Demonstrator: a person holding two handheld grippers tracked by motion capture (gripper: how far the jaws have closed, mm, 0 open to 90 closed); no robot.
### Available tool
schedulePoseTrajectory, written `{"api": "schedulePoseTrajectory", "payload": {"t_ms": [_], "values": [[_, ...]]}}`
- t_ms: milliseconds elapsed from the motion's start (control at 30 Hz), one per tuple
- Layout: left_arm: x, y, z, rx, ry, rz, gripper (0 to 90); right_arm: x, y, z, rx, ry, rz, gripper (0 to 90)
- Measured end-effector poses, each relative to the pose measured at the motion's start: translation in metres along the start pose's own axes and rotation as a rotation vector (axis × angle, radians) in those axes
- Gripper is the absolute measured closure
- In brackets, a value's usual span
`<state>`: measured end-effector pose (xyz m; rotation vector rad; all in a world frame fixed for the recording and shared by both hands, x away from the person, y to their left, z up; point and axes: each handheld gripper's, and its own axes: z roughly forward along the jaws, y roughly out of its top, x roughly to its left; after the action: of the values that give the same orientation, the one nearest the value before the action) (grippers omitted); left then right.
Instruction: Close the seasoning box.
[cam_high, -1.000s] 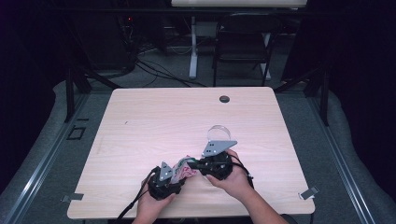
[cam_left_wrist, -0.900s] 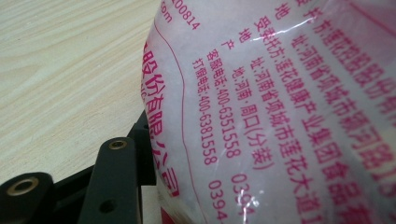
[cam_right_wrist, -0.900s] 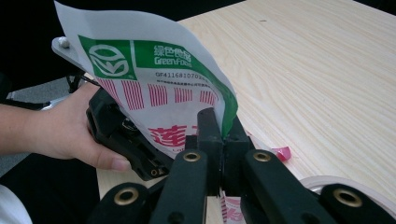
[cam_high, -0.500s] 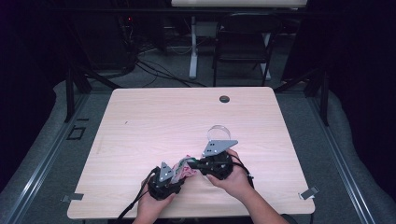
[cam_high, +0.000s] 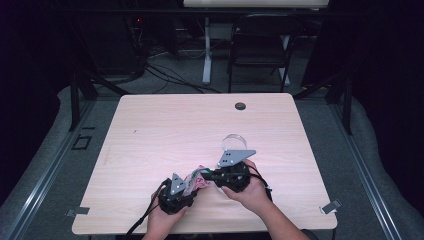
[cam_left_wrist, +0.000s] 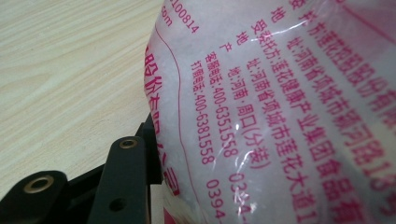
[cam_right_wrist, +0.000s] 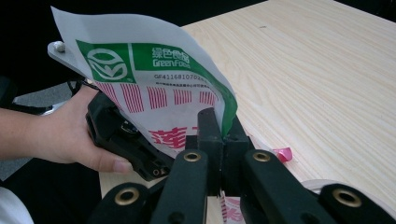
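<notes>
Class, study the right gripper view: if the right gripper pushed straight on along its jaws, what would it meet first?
Probably the plastic food packet that the right gripper already pinches; just behind it sits the left gripper, though depth is hard to judge.

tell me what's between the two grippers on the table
A printed plastic bag of white grains spans the gap between the left gripper and right gripper in the high view. The right gripper view shows its jaws shut on the bag's edge.
</notes>
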<state>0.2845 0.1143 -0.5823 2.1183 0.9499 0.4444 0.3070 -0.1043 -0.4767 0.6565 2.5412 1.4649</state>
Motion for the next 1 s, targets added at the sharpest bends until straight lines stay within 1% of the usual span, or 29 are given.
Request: {"api": "schedulePoseTrajectory", "payload": {"t_ms": [267, 433, 567, 633, 1000], "values": [[-0.001, 0.003, -0.003, -0.006, 0.01, 0.002, 55.2, 0.002, 0.002, -0.002, -0.011, -0.006, -0.005, 89.6], [0.0, 0.006, -0.007, -0.007, 0.024, 0.021, 55.4, 0.003, 0.004, -0.004, -0.025, -0.007, -0.01, 89.5], [0.0, 0.008, -0.01, -0.009, 0.045, 0.038, 55.5, 0.004, 0.005, -0.006, -0.034, -0.009, -0.014, 89.6], [0.0, 0.009, -0.011, -0.013, 0.052, 0.04, 55.4, 0.005, 0.005, -0.006, -0.039, -0.014, -0.014, 89.6], [0.0, 0.013, -0.018, -0.011, 0.095, 0.078, 55.6, 0.007, 0.008, -0.009, -0.05, -0.016, -0.022, 89.5]]}}
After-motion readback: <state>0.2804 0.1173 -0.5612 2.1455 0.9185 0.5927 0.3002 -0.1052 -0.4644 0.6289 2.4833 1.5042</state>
